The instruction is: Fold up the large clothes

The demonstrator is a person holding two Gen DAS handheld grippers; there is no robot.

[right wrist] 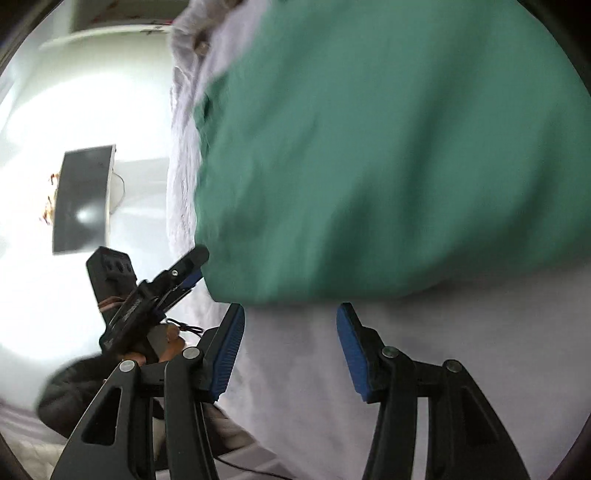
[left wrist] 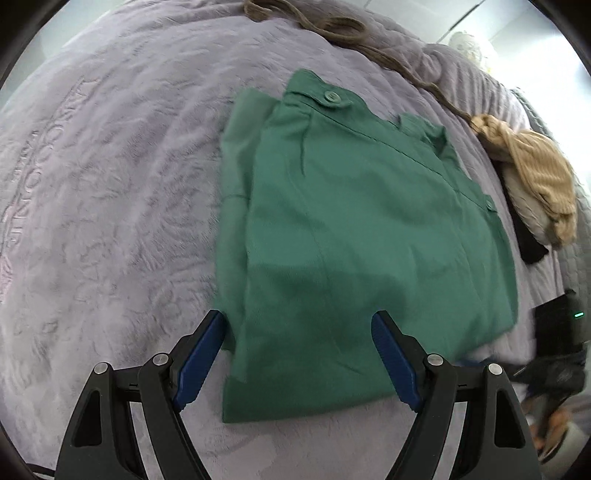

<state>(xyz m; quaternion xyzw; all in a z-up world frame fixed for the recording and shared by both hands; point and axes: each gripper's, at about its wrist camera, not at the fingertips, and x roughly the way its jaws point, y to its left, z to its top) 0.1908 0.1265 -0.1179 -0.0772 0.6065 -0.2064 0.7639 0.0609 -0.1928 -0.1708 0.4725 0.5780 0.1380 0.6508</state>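
The green garment (left wrist: 354,236) lies folded into a compact rectangle on the lilac blanket (left wrist: 110,184) covering the bed, button waistband at its far edge. The left gripper (left wrist: 299,354) hovers over its near edge, jaws wide apart and empty. The right gripper (right wrist: 290,350) is also open, holding nothing, just short of the cloth. A tan knit garment (left wrist: 532,173) lies well apart.

A lavender quilted bedspread (left wrist: 110,177) with embossed lettering covers the bed. Along its far edge lies a brown cord-like cloth (left wrist: 332,27); at the far right corner, a tan ribbed knit garment (left wrist: 543,166) rests on a black item (left wrist: 532,240). A dark wall screen (right wrist: 83,199) hangs beyond the bed's edge.
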